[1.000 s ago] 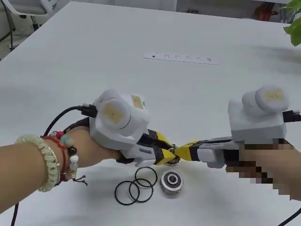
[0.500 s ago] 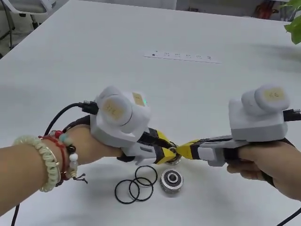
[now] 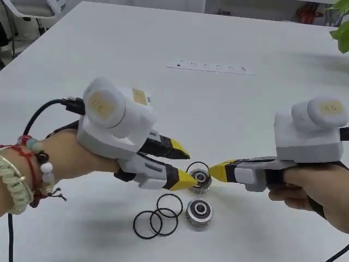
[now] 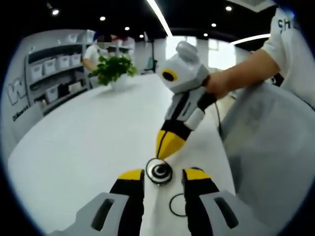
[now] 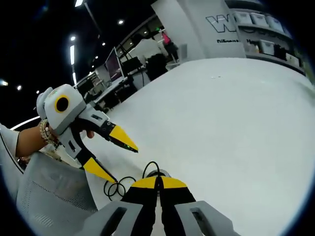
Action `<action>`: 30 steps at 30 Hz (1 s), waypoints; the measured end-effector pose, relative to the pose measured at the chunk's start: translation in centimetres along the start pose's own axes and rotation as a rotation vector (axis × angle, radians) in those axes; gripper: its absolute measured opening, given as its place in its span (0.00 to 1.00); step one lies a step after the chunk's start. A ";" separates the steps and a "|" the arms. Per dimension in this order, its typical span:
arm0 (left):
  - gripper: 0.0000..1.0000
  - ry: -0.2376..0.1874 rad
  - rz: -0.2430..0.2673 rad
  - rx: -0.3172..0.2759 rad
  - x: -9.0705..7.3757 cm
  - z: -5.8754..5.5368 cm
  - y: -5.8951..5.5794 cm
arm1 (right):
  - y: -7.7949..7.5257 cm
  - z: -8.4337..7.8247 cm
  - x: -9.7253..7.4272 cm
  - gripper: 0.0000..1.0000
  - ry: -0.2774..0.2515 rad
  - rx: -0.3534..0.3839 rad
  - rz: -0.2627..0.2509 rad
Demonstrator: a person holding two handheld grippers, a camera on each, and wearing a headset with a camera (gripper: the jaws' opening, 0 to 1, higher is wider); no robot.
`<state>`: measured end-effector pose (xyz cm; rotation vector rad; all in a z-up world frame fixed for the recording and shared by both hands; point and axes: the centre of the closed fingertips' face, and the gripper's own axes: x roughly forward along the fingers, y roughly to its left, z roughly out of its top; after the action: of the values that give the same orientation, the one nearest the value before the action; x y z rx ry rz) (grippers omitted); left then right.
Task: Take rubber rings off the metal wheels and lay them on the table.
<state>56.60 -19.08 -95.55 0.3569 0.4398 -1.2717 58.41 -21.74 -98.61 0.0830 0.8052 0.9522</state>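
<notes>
Two metal wheels lie near the table's front edge: one (image 3: 200, 181) between the grippers, a second (image 3: 199, 209) just in front of it. A thin black rubber ring (image 3: 197, 164) stands partly lifted off the first wheel. My right gripper (image 3: 214, 171) is shut, its yellow tip at that ring's right side. In the right gripper view the ring (image 5: 149, 166) loops up just ahead of the shut right gripper (image 5: 157, 183). My left gripper (image 3: 186, 164) is open, its jaws on either side of the wheel (image 4: 159, 171). Three loose rings (image 3: 157, 216) overlap on the table.
A white power strip (image 3: 210, 67) lies farther back on the white table (image 3: 136, 71). A plant (image 3: 341, 31) stands at the far right corner and a chair (image 3: 34, 8) beyond the far left. A black cable (image 3: 41, 117) trails from the left gripper.
My left gripper has opened and drawn back to the left, off the wheel. The ring now stands up from the wheel at the right gripper's tip. The right gripper has barely moved.
</notes>
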 end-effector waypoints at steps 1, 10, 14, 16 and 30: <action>0.32 -0.001 0.002 0.005 -0.2 0.0 0.0 | 0.1 0.1 0.0 0.00 -0.003 0.000 0.001; 0.42 -0.028 0.128 -0.001 -5.4 0.2 1.3 | 1.8 1.1 0.1 0.00 -0.023 -0.019 0.033; 0.45 -0.043 0.162 -0.008 -7.1 0.0 0.9 | 2.7 1.6 0.1 0.00 -0.030 -0.027 0.056; 0.48 -0.056 0.164 -0.023 -7.9 -0.1 0.4 | 3.4 1.9 0.1 0.00 -0.029 -0.045 0.075; 0.59 -0.023 0.256 -0.056 -11.9 -3.6 -2.2 | 6.8 1.4 0.6 0.00 0.065 -0.158 0.172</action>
<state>51.28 -8.01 -92.76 0.3391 0.3955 -1.0116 54.76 -16.80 -95.23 -0.0161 0.7886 1.1829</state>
